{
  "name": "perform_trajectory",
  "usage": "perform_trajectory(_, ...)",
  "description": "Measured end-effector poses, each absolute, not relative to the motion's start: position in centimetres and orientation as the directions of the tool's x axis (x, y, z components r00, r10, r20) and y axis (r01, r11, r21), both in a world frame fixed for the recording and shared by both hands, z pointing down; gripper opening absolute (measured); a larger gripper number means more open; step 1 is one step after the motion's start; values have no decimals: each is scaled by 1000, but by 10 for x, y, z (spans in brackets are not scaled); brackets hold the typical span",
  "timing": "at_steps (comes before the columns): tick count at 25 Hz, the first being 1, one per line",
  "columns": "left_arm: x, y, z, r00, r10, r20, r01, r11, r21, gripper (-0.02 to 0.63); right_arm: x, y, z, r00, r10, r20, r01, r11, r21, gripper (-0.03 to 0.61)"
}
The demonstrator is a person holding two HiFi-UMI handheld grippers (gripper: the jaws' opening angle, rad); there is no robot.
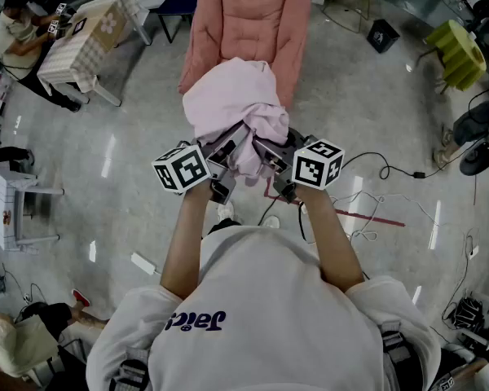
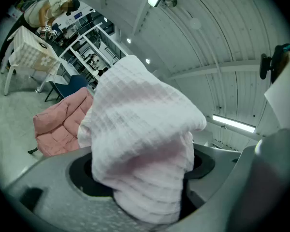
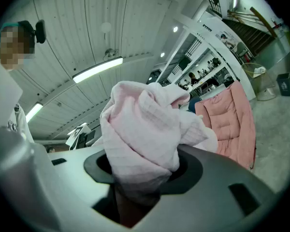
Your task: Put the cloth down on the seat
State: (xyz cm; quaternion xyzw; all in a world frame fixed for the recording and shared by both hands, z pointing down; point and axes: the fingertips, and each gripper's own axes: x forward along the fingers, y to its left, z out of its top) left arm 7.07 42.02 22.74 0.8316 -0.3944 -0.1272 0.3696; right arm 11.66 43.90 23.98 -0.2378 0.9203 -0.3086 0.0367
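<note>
The cloth (image 1: pixel 232 108) isn't down yet. I'm holding it bunched in the air near the front of the pink seat (image 1: pixel 248 23), so the lowering and letting go are both left to do. My left gripper (image 1: pixel 221 165) has its jaws spread wide but clamped round a thick wad of cloth. The right gripper (image 1: pixel 275 168) pinches a thinner fold, its jaws narrower.

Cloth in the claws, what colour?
The cloth is pale pink with a waffle weave; clearest in left gripper view.

I'm seeing the cloth (image 1: pixel 228 104) as soft waffle-textured fabric, the seat (image 1: pixel 248 23) quilted padded fabric, the floor (image 1: pixel 130 137) polished, glossy.
</note>
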Motion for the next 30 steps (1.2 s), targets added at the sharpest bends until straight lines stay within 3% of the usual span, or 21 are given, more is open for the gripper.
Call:
perform_trajectory(15, 67, 398, 257, 641, -762, 90, -556, -380, 739, 414, 114, 417, 268, -886, -453, 99, -415, 680, -604, 215)
perform_trajectory(30, -33, 206, 254, 688, -722, 71, -524, -427, 737, 414, 14, 228, 268, -857, -507, 93, -446, 638, -627, 222)
